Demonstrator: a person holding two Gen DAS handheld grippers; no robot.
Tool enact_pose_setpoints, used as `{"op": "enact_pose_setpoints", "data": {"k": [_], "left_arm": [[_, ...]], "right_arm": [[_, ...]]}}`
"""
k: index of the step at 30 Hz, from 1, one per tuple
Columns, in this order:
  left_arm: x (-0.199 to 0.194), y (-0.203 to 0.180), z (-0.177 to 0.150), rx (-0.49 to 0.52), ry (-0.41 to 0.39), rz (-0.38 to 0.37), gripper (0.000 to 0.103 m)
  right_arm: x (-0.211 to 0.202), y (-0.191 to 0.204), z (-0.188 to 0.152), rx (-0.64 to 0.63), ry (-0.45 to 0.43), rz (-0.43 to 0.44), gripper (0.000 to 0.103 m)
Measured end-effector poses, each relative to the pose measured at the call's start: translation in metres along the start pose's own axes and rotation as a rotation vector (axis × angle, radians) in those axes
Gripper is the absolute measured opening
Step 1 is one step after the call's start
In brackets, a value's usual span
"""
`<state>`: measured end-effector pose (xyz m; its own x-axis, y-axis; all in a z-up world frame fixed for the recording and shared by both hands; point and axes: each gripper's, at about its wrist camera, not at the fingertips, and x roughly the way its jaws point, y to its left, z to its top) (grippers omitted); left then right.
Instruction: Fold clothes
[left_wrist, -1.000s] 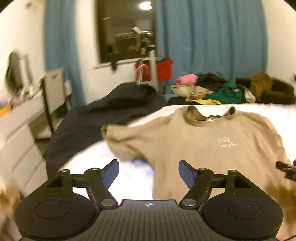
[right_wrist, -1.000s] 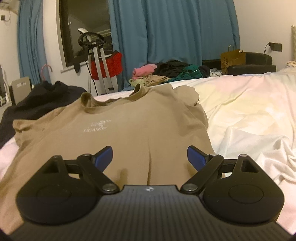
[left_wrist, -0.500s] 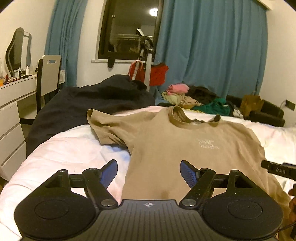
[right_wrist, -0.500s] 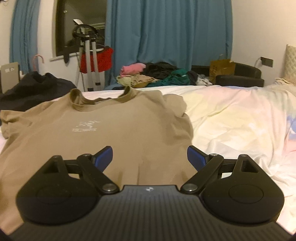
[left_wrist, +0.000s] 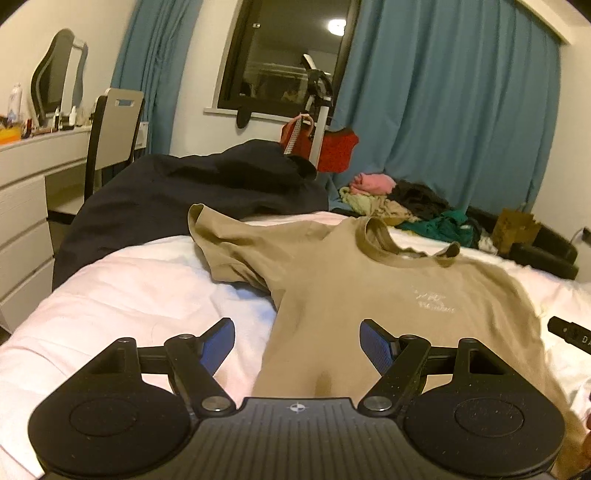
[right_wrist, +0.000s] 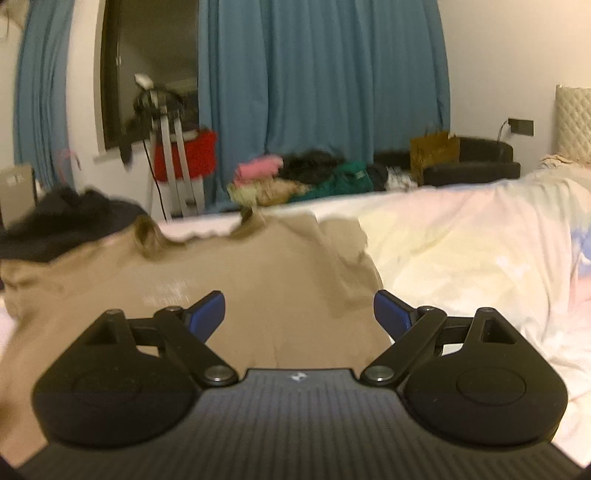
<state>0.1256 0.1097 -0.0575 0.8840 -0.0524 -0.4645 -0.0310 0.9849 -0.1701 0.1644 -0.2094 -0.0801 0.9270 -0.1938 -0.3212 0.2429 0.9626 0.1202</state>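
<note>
**Two open grippers over one flat tan shirt**

One big white bed (left_wrist: 140, 280) fills the scene, and spread across it, chest up, is the tan T-shirt (left_wrist: 369, 306), collar toward twelve o'clock, hem toward six. It lies unfolded, both sleeves out; in the right wrist view the sleeve at two o'clock looks rumpled, though that picture is blurred. A dark garment (left_wrist: 177, 192) is heaped at ten o'clock, touching or just behind the shirt's left sleeve, I cannot tell which. Further back, at one o'clock, a pile of clothes (left_wrist: 406, 206) waits beyond the bed.

Now the tools. The left gripper (left_wrist: 297, 341) hovers over the shirt's left edge near the hem, jaws wide, nothing between them. The right gripper (right_wrist: 299, 315) hangs over the shirt's right half, jaws wide and empty too.

My read: a flat shirt like this suits a lengthwise fold. To do it cleanly, each gripper wants to pinch both layers at an edge, lift together and lay the cloth over without dragging it. Smooth that rumpled sleeve, and keep clear of the dark garment.
</note>
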Motion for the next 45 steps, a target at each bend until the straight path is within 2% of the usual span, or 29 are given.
{"op": "enact_pose_setpoints", "data": {"k": [5,8,11,14,16,20,21,24,28,29,30,31,33,35,37,39,41,45], "left_arm": [[-0.011,-0.002,0.006,-0.043,-0.018,-0.021,0.077],[-0.016,-0.01,0.005,-0.051,-0.026,-0.042,0.077],[-0.017,-0.016,-0.001,-0.05,0.011,-0.062,0.077],[-0.019,-0.022,-0.007,-0.045,0.046,-0.08,0.077],[-0.021,-0.028,-0.012,-0.019,0.054,-0.075,0.077],[-0.021,-0.038,-0.022,0.036,0.054,-0.056,0.077],[-0.019,-0.039,-0.023,0.04,0.055,-0.055,0.077],[-0.01,-0.043,-0.027,0.053,0.059,-0.046,0.077],[0.004,-0.046,-0.029,0.063,0.068,-0.033,0.076],[0.007,-0.046,-0.029,0.061,0.072,-0.031,0.076],[0.011,-0.046,-0.029,0.058,0.076,-0.028,0.076],[0.014,-0.045,-0.029,0.054,0.079,-0.025,0.075],[0.019,-0.044,-0.029,0.044,0.083,-0.019,0.074],[0.024,-0.043,-0.028,0.035,0.087,-0.013,0.073],[0.027,-0.042,-0.029,0.03,0.089,-0.011,0.073],[0.028,-0.041,-0.03,0.031,0.094,-0.016,0.072],[0.028,-0.041,-0.031,0.03,0.097,-0.023,0.071],[0.027,-0.04,-0.031,0.026,0.096,-0.034,0.071]], "right_arm": [[-0.009,-0.02,0.006,0.067,-0.041,0.001,0.089],[-0.006,-0.051,0.008,0.219,0.037,0.001,0.089],[0.003,-0.086,0.009,0.395,0.095,0.02,0.089],[0.021,-0.116,0.013,0.525,0.109,0.041,0.09],[0.042,-0.135,0.016,0.61,0.127,0.069,0.08],[0.085,-0.162,0.01,0.737,0.189,0.106,0.082],[0.095,-0.165,0.009,0.734,0.199,0.112,0.082],[0.119,-0.163,0.009,0.655,0.214,0.13,0.082],[0.149,-0.139,0.013,0.459,0.231,0.15,0.082],[0.154,-0.129,0.013,0.408,0.231,0.141,0.077],[0.158,-0.12,0.012,0.358,0.231,0.131,0.063],[0.162,-0.11,0.012,0.307,0.231,0.122,0.057],[0.167,-0.088,0.012,0.192,0.22,0.082,0.028],[0.161,-0.058,0.013,0.06,0.174,-0.001,0.021],[0.157,-0.031,0.015,-0.061,0.123,-0.028,0.019],[0.151,-0.003,0.015,-0.182,0.077,0.0,0.018],[0.144,0.023,0.014,-0.283,0.04,0.067,0.016],[0.13,0.062,0.005,-0.419,0.001,0.25,0.016]]}}
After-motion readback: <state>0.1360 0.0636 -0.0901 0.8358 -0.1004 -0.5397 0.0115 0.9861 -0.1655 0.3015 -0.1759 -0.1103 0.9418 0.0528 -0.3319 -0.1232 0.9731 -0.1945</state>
